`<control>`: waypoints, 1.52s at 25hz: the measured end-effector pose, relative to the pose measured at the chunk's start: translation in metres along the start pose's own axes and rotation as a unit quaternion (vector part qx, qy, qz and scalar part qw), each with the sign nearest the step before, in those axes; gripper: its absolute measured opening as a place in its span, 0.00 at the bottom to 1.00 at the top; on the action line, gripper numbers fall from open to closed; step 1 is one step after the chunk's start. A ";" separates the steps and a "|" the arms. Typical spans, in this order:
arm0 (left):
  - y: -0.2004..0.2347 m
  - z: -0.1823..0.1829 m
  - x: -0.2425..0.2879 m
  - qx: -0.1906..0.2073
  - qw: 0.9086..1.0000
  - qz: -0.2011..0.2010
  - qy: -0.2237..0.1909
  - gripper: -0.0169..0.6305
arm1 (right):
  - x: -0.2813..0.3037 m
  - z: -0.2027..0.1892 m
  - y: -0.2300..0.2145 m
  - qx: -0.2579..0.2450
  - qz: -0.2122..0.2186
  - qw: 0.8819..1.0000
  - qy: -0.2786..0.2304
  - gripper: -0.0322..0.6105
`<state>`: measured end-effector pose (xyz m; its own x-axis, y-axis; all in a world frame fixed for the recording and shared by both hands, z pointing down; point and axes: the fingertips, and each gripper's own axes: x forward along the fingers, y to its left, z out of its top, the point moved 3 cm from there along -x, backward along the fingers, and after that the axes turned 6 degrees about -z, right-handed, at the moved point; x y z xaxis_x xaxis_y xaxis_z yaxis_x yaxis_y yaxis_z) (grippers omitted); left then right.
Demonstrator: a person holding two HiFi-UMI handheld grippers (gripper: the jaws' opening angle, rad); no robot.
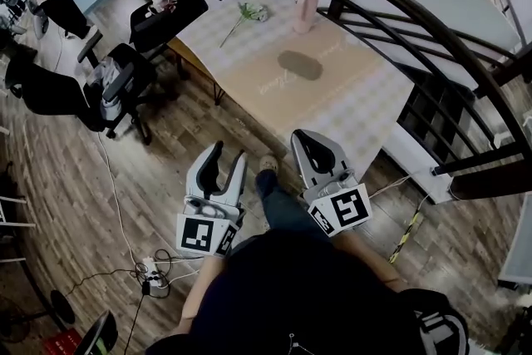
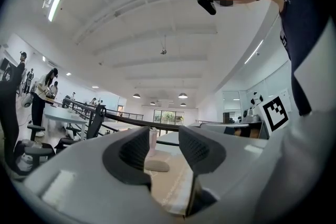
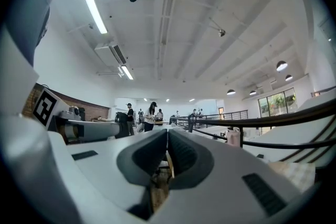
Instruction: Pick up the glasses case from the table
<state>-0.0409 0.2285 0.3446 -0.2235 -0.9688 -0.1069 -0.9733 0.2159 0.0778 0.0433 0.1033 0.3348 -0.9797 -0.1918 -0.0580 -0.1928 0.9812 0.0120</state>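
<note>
A dark grey oval glasses case [image 1: 299, 65] lies on the light wooden table [image 1: 249, 83], far ahead of both grippers. In the left gripper view the case [image 2: 156, 166] shows small and distant through the gap between the jaws. My left gripper [image 1: 230, 154] [image 2: 164, 136] is open and holds nothing; it hovers over the floor short of the table's near edge. Beside it, my right gripper [image 1: 301, 135] [image 3: 167, 139] has its jaws closed tip to tip with nothing between them. Both point roughly level toward the table.
A pink bottle [image 1: 306, 4] and a green sprig [image 1: 248, 12] stand at the table's far end. Black office chairs [image 1: 125, 83] sit to the left, a dark curved railing [image 1: 399, 21] runs behind and to the right. A power strip with cables [image 1: 154, 274] lies on the floor.
</note>
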 end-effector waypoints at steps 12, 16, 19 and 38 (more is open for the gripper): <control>0.062 -0.005 0.106 0.009 0.998 -0.066 0.016 0.28 | 0.099 -0.014 -0.062 0.007 -0.039 0.999 -0.021 0.07; 0.084 -0.004 0.150 0.012 0.995 -0.101 0.020 0.28 | 0.141 -0.019 -0.091 0.010 -0.046 0.998 -0.028 0.07; 0.103 -0.004 0.179 0.007 0.993 -0.114 0.023 0.28 | 0.172 -0.015 -0.107 0.007 -0.049 0.998 -0.033 0.07; 0.173 -0.027 0.280 -0.004 0.983 -0.176 0.045 0.28 | 0.266 -0.026 -0.155 0.000 -0.079 0.997 -0.015 0.07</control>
<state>-0.2702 -0.0092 0.3547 0.1337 -0.9902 -0.0403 -0.9889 -0.1360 0.0595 -0.1893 -0.1004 0.3437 -0.9348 -0.3440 -0.0888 -0.3453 0.9385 -0.0004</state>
